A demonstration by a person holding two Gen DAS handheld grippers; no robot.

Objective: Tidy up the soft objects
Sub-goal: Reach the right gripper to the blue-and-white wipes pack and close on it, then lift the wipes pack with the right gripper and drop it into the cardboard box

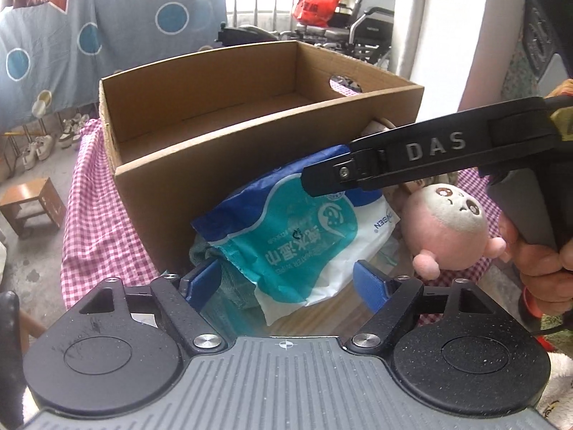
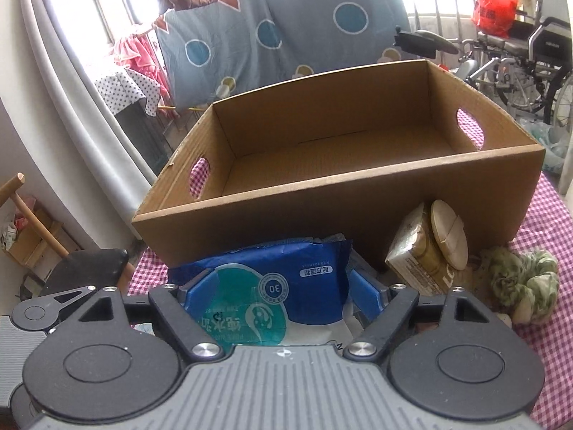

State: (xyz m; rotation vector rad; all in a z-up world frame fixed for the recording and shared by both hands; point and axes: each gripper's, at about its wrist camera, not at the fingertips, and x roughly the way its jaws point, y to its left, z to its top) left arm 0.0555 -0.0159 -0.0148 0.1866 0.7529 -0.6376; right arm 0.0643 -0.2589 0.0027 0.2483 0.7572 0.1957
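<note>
A blue, teal and white wipes pack [image 1: 304,236] lies on the table against the near wall of an open cardboard box [image 1: 250,136]. My left gripper [image 1: 284,281] is open, its blue pads beside the pack's near end with no clear press. My right gripper [image 2: 281,292] is shut on the wipes pack [image 2: 286,279], which fills the gap between its pads. In the left wrist view its black finger [image 1: 340,175] reaches over the pack's far end. A pink plush doll [image 1: 447,229] lies to the pack's right. The cardboard box [image 2: 322,208] holds nothing.
A pink checked cloth [image 1: 96,222] covers the table. A beige tissue pack [image 2: 419,261], a round cream object [image 2: 447,236] and a green fabric bundle [image 2: 519,279] sit by the box's right corner. A small wooden stool [image 1: 32,204] stands on the floor at left. A hand [image 1: 544,265] holds the right gripper.
</note>
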